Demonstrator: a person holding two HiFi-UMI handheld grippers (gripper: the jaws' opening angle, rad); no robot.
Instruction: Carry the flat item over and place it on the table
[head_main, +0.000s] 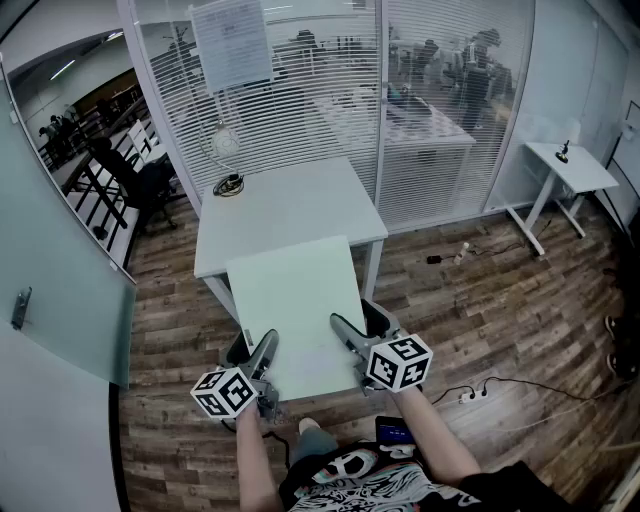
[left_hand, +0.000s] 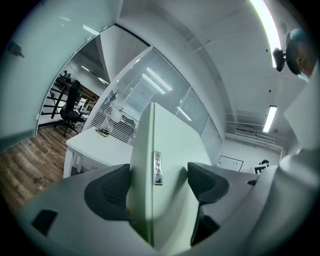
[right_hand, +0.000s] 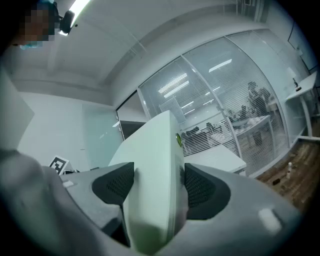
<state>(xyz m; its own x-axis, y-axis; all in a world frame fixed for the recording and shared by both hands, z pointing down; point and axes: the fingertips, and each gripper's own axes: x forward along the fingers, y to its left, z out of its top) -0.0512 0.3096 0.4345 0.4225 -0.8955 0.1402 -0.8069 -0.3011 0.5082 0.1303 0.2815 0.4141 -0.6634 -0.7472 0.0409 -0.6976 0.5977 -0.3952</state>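
The flat pale-green panel (head_main: 295, 310) is being held roughly level just in front of the white table (head_main: 290, 200), its far edge possibly overlapping the table's near edge; contact there is hard to judge from above. The left gripper (head_main: 262, 350) and the right gripper (head_main: 348, 335) are clamping the panel's end farthest from the table, each with its pads pressing on the board

Bright ceiling strips (left_hand: 264, 35), fisheye-dark edges, perhaps soft
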